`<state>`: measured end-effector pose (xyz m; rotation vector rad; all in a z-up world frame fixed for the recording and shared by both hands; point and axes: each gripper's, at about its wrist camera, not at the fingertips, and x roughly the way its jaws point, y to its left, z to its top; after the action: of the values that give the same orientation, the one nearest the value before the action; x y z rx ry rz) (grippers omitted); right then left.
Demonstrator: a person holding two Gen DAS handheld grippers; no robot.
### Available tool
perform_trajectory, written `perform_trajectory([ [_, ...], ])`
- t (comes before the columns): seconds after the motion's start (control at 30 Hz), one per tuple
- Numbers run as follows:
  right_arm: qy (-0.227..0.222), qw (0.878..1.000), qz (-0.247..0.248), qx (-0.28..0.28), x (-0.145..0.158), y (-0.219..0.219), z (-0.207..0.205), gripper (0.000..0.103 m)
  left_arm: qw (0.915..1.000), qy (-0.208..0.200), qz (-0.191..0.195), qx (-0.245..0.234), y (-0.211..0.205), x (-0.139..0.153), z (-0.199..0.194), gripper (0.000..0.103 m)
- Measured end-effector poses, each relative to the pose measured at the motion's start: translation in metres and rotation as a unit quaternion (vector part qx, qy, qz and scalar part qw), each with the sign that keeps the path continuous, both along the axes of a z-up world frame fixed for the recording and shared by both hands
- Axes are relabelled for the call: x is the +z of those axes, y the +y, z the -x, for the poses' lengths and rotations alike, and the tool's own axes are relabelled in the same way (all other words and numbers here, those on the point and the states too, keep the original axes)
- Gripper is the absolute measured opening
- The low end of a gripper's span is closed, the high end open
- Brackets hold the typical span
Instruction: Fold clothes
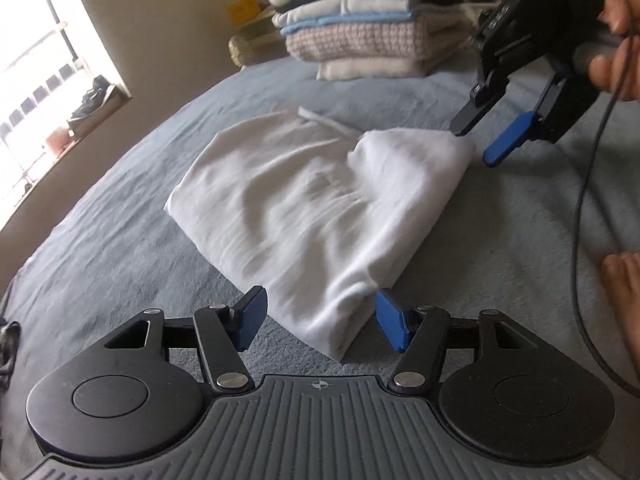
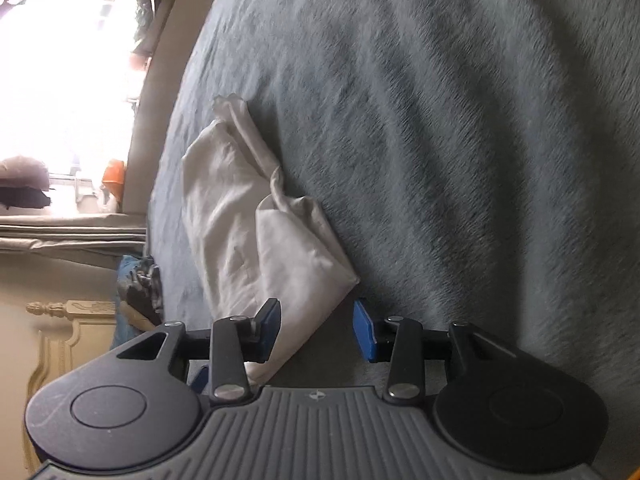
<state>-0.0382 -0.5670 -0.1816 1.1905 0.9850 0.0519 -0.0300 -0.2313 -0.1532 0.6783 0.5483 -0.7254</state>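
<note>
The white garment [image 1: 316, 216] lies on the grey-blue bed cover [image 1: 120, 240], already folded into a compact, roughly rectangular packet with several layers on top of each other. One flap [image 1: 404, 168] is laid over the far right part, and a thin strip, maybe a waistband or a drawstring, shows at the far edge; the picture is blurred there, so I cannot say which it is. The near corner of the packet points toward the left tool [image 1: 320, 322], whose two blue pads stand apart, one on each side of that corner, without pressing on it. So the left tool is open and holds nothing.

The right tool [image 1: 476, 144] hangs just above the far right corner of the garment, its fingers parted and nothing between them that is gripped. In its own view the cloth lies between and beyond the pads, but the pads do not squeeze it. It is open too.

Behind the garment, near the wall, stands a pile of folded clothes [image 1: 360, 24], so a good part of the work looks finished. For this piece, I judge that the folding is nearly complete. What is left is perhaps one more fold or some smoothing, and then carrying it to the pile.
</note>
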Motion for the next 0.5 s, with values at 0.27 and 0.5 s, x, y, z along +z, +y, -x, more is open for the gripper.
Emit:
perform_trajectory([
  [0.27, -0.026, 0.999, 0.018, -0.003, 0.002, 0.006, -0.006, 0.039, 0.9993, -0.013, -0.035, 0.004, -0.001, -0.007, 0.002, 0.035],
  [0.5, -0.043, 0.997, 0.054, 0.017, 0.007, 0.006, -0.023, 0.013, 0.9981, -0.029, -0.053, -0.009, -0.008, -0.011, 0.012, 0.016],
])
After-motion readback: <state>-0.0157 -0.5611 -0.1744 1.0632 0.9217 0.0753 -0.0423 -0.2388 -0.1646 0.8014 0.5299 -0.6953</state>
